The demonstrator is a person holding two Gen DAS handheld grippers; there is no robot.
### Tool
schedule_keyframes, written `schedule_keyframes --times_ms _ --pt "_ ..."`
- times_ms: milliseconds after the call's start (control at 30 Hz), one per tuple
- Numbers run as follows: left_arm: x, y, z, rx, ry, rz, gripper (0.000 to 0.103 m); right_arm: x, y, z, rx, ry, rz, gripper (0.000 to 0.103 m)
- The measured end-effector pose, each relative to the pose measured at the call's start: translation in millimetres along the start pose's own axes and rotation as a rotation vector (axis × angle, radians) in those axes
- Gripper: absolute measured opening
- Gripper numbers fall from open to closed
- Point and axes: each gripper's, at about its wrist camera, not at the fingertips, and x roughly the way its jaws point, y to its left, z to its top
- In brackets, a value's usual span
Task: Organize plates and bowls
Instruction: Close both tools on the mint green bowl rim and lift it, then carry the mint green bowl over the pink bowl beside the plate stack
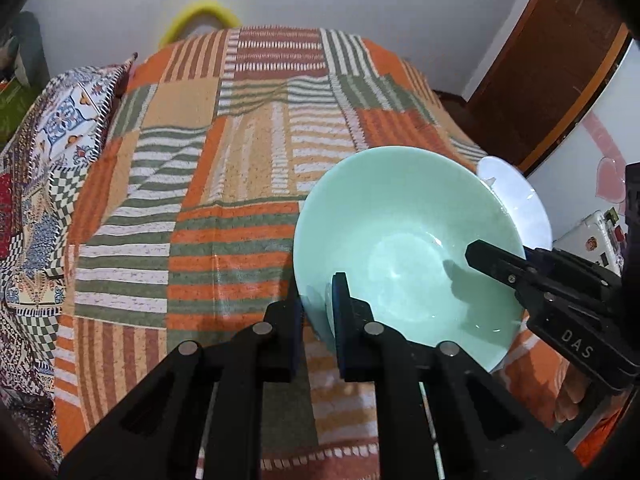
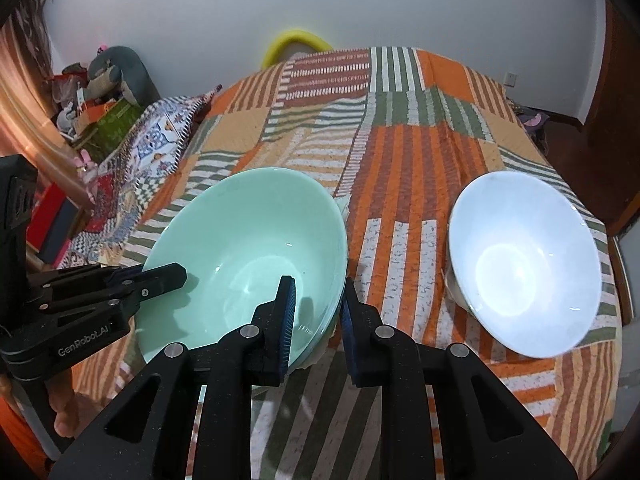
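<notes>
A mint green bowl (image 1: 404,248) sits on the striped bedspread; it also shows in the right wrist view (image 2: 248,248). My left gripper (image 1: 318,312) straddles its left rim, one finger inside, one outside, closed on the wall. My right gripper (image 2: 318,312) straddles its right rim the same way, with a small gap showing at the rim. A white bowl (image 2: 524,264) sits to the right of the green one, partly hidden behind it in the left wrist view (image 1: 516,196).
The patchwork orange, green and white bedspread (image 2: 400,128) covers the bed. A patterned pillow (image 1: 44,184) lies at the left. A yellow ring (image 2: 296,44) leans at the far wall. A wooden door (image 1: 556,68) stands at the right.
</notes>
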Motion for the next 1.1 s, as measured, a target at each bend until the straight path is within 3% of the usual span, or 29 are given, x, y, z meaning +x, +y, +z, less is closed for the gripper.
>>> schedule_keyframes --times_ms 500,800,1100 --pt "-100 -29 -30 0.026 -0.123 -0.004 0.012 -74 25 -13 -0.021 -0.094 0.041 0.020" --pt "-159 -39 -65 0.031 -0.174 0.006 0.012 -108 41 -31 -0.044 -0.134 0.073 0.020" --pt "-193 -35 -106 0.019 -0.193 0.018 0.012 -125 55 -54 -0.056 -0.147 0.114 0.020"
